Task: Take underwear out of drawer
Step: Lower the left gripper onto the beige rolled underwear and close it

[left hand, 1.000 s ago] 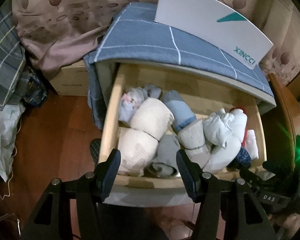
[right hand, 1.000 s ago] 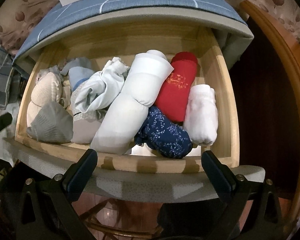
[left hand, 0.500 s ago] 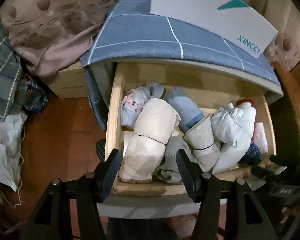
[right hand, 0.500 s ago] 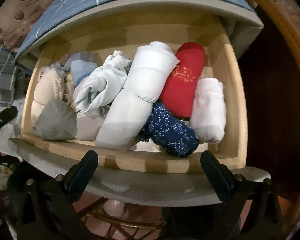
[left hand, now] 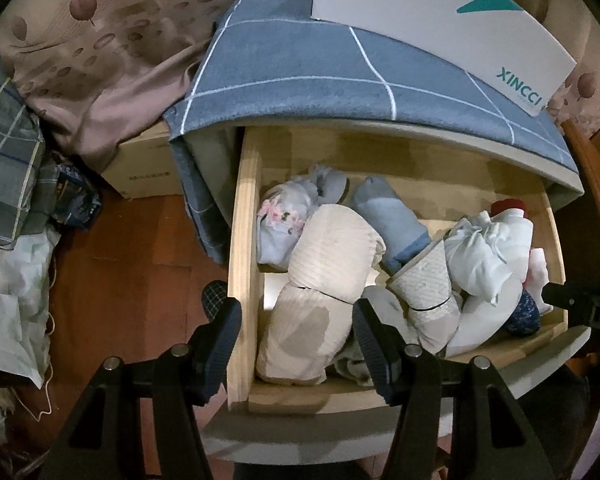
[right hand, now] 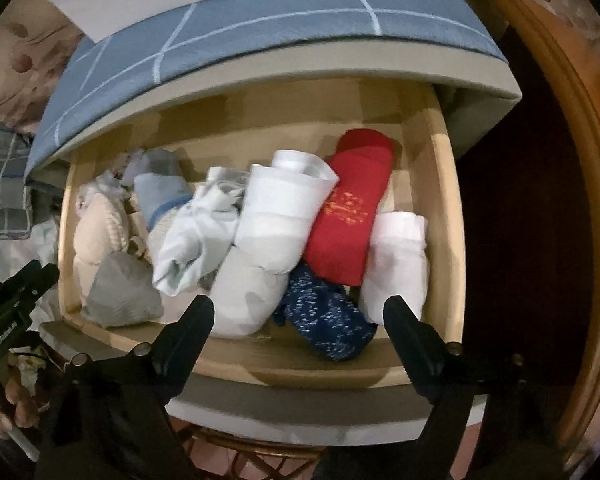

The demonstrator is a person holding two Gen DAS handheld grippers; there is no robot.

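- Wooden drawer (left hand: 242,240) is pulled out, full of rolled underwear (left hand: 332,252); little free room between the rolls.
- Left tool (left hand: 298,344) and right tool (right hand: 298,322) hover over the front edge, both spread apart, holding nothing.
- Blue cloth (left hand: 300,68) covers the top; the floor (left hand: 140,260) is reddish.
- Only the right view shows the whole red roll (right hand: 352,216).

You have a pale wood drawer (right hand: 440,208) holding a red roll with gold print (right hand: 352,216), a navy roll flecked white (right hand: 324,320) at its six o'clock, a plain white roll (right hand: 276,224) at nine, and a cream ribbed roll (left hand: 332,256). A grey-blue cloth with white grid lines (left hand: 300,64) drapes the top.
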